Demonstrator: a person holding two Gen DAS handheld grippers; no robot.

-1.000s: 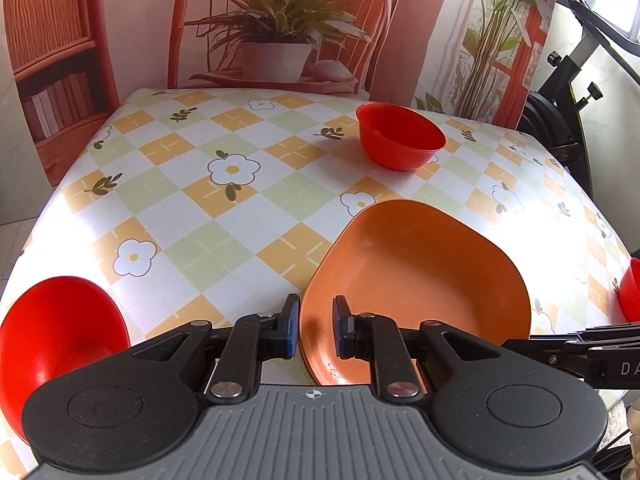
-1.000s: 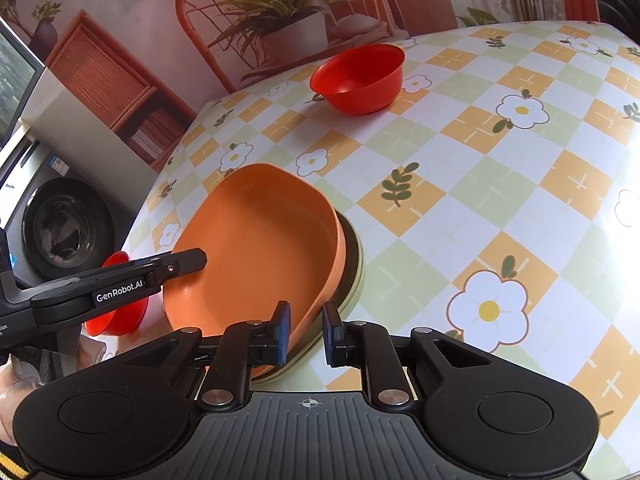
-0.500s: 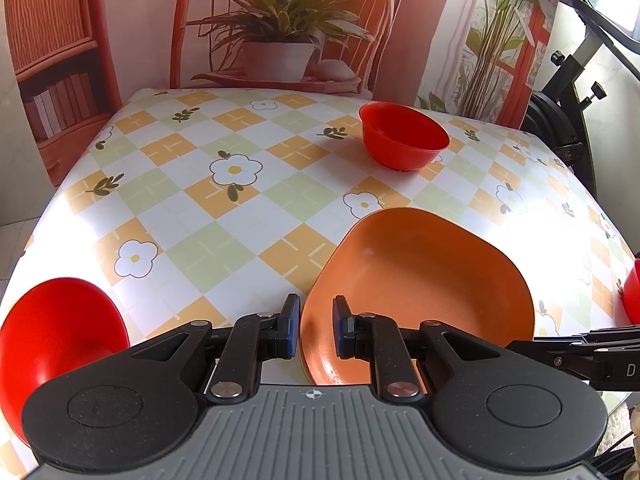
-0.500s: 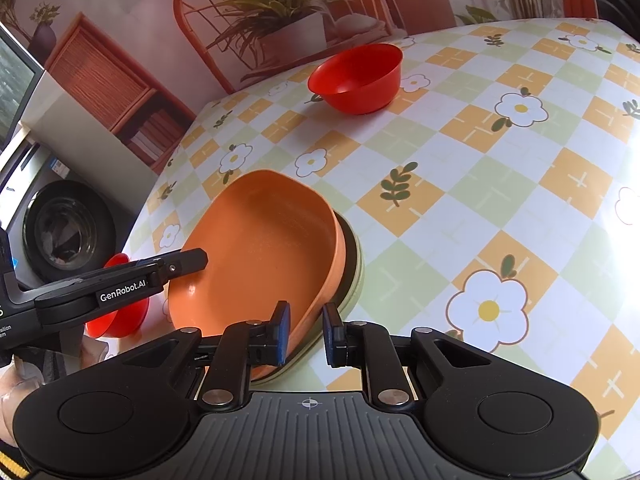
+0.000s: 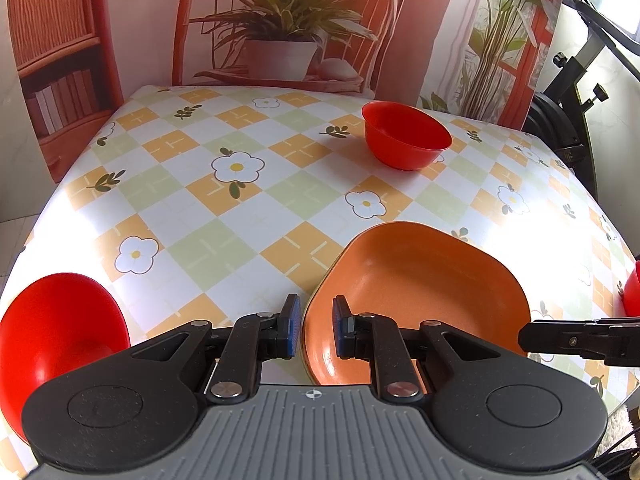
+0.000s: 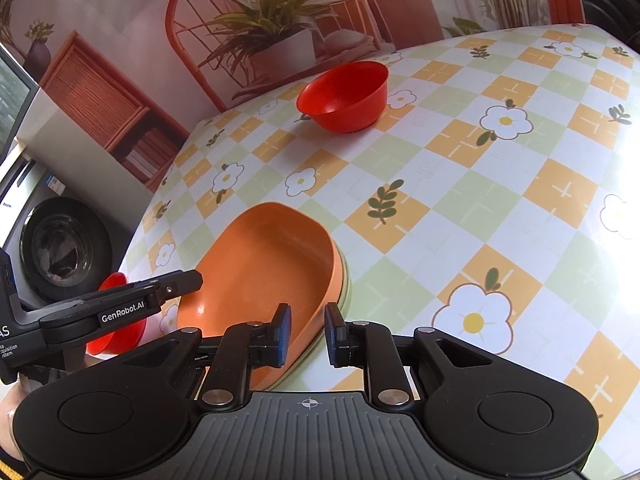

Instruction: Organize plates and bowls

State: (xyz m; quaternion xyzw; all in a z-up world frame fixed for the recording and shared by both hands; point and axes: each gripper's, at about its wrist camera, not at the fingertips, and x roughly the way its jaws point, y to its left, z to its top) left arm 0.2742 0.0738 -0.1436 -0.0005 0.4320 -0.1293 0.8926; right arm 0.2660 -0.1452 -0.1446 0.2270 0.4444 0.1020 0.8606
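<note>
Plate (image 5: 420, 292) looking light, stiff and slippery, we are straddling its thin rim with both tools, left tool (image 5: 316, 328) and right tool (image 6: 306, 334), open and not yet clamping.

In front of me an orange plate (image 5: 420, 292), deep and squarish with rounded corners, sits upright on a pale green plate (image 6: 345, 294) of which only a rim sliver shows. One red bowl (image 5: 406, 140) stands upright far across the table, empty. A second red bowl (image 5: 56, 332) lies at my near left, a third (image 5: 633, 288) just peeks in at the right edge.
</note>
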